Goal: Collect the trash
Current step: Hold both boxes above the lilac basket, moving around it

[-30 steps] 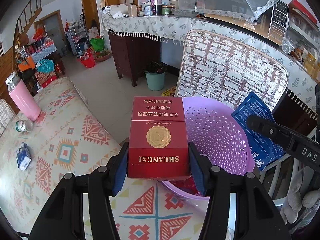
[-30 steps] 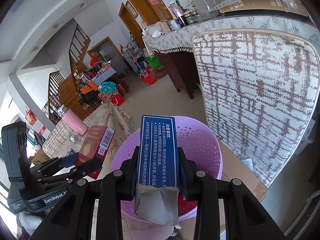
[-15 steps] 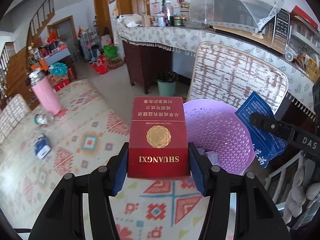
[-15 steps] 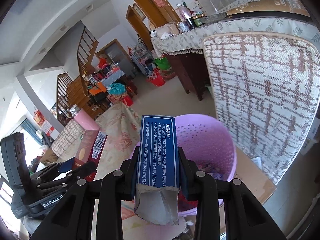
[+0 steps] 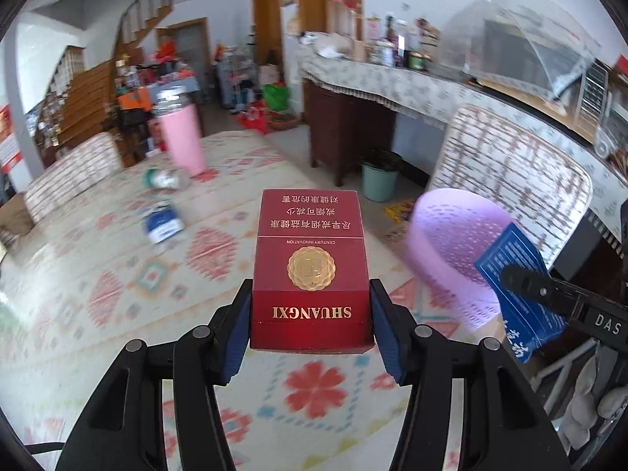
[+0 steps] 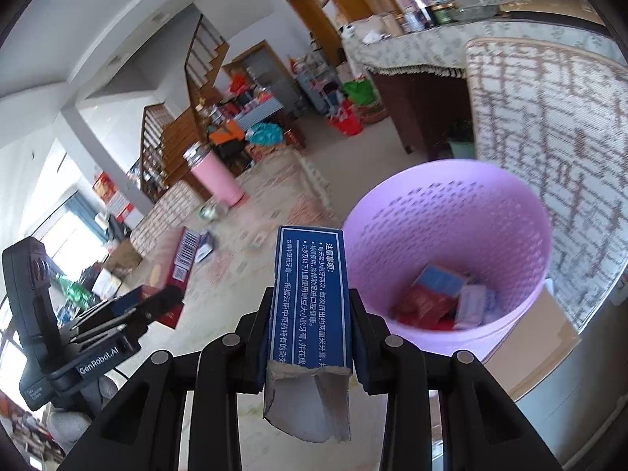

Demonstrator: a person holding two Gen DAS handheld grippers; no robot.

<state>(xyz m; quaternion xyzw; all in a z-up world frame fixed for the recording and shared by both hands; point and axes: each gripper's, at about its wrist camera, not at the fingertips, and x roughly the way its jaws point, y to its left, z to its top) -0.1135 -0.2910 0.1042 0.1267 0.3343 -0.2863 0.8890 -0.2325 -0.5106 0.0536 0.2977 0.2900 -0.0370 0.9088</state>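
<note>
My left gripper is shut on a red cigarette box, held above the patterned table. My right gripper is shut on a torn blue carton. The carton also shows at the right of the left wrist view. The purple perforated basket stands just right of the blue carton and holds several boxes at its bottom. It shows blurred in the left wrist view, right of the red box. The left gripper with its red box shows in the right wrist view, at the left.
On the patterned tablecloth lie a small blue-white box and a small jar on its side, with a pink tumbler standing behind. A woven chair back stands behind the basket. A cardboard box lies under the basket.
Both grippers have swung left and back with their boxes held. The basket now lies to the right of each box instead of straight beneath and behind it.
</note>
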